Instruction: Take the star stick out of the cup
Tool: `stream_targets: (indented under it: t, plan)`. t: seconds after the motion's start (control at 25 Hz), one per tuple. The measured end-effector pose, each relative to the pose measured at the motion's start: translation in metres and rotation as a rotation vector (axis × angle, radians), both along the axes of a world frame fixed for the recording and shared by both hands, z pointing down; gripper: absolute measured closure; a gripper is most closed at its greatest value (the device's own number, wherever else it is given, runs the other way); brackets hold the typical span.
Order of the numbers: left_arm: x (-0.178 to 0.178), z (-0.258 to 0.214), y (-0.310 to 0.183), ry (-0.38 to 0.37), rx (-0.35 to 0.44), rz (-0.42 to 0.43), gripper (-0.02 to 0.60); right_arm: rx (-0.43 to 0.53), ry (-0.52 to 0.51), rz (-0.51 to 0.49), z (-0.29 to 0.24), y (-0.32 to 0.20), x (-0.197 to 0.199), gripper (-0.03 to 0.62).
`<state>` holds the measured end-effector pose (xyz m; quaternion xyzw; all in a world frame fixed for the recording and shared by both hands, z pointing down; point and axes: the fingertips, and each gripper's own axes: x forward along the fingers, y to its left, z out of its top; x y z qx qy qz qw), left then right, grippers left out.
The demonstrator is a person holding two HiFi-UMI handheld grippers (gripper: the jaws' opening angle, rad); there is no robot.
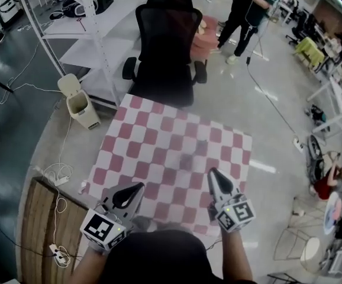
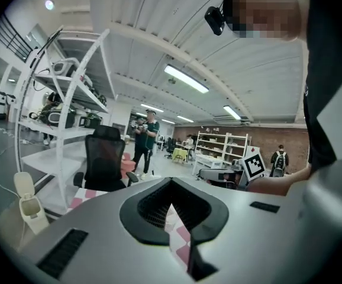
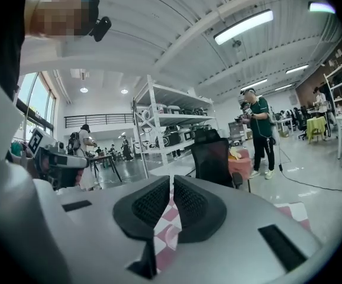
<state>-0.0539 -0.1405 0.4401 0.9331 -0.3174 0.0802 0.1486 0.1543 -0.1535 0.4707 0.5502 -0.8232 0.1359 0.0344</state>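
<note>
No cup and no star stick show in any view. A table with a red-and-white checked cloth [image 1: 159, 135] lies below me with nothing standing on it. My left gripper [image 1: 139, 186] hovers over the cloth's near left edge, its jaws meeting at the tips with nothing between them. Over the near right edge, my right gripper [image 1: 212, 171] is shut and empty too. In the left gripper view the left gripper [image 2: 171, 182] points across the cloth toward the chair. The right gripper view shows the right gripper [image 3: 171, 177] with only checked cloth behind its jaws.
A black office chair [image 1: 165, 34] stands at the table's far edge. A white bin [image 1: 79, 102] and a white shelving rack [image 1: 94, 28] are at the far left. A wooden board [image 1: 44, 229] and cables lie near left. A person [image 1: 242, 16] stands far behind.
</note>
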Motion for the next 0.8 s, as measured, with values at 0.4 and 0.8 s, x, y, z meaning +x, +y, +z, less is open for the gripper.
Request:
stream_targets:
  t: [0.4, 0.8]
  plan:
    - [-0.022, 0.032, 0.005, -0.092, -0.078, -0.169, 0.541, -0.112, -0.019, 0.007, 0.071, -0.058, 0.031, 0.551]
    - [-0.041, 0.058, 0.023, -0.159, -0.141, -0.285, 0.541, -0.226, -0.024, 0.022, 0.137, -0.100, 0.047, 0.384]
